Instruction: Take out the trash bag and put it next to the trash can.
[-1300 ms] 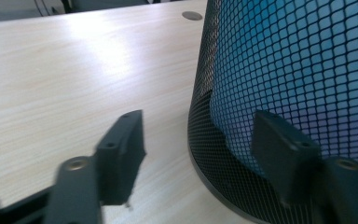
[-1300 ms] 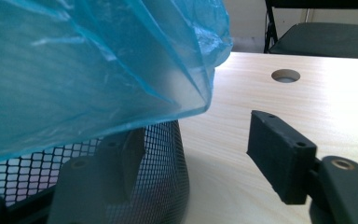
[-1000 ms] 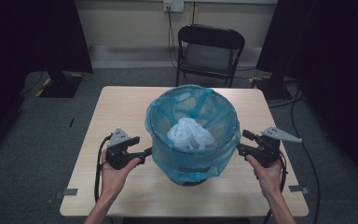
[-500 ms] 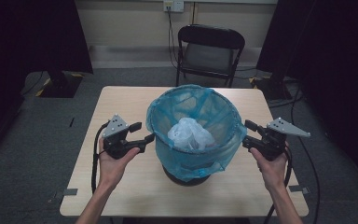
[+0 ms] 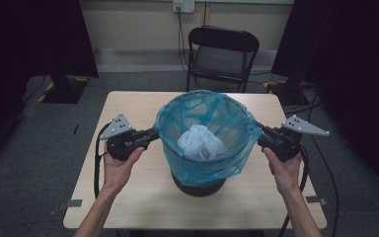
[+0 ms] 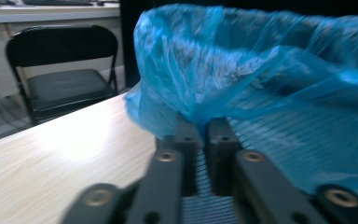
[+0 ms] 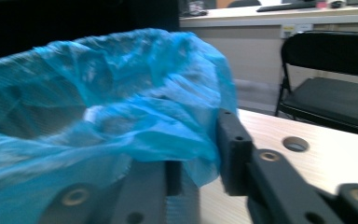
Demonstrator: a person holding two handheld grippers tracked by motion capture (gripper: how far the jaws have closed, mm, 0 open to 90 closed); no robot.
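Observation:
A blue plastic bag [image 5: 205, 106] lines a black mesh bin [image 5: 197, 185] in the middle of the table, and its hem folds down over the rim. A white crumpled wad [image 5: 201, 143] lies inside. My left gripper [image 5: 153, 133] is at the bag's left rim. In the left gripper view its jaws [image 6: 204, 133] stand almost together, with the bag's hem [image 6: 261, 70] draped over their tips and the mesh wall [image 6: 284, 149] behind. My right gripper [image 5: 260, 139] is at the right rim. Its jaws [image 7: 200, 163] stand apart with a fold of the hem [image 7: 98, 93] hanging between them.
The bin stands on a light wooden table [image 5: 128, 197] with a round hole [image 7: 295, 143] near the right gripper. A black folding chair [image 5: 222, 54] stands behind the far edge. Dark curtains hang on both sides, and cables trail from each gripper.
Both grippers have risen from beside the bin's wall to the level of the bag's rim and moved in against the hem.

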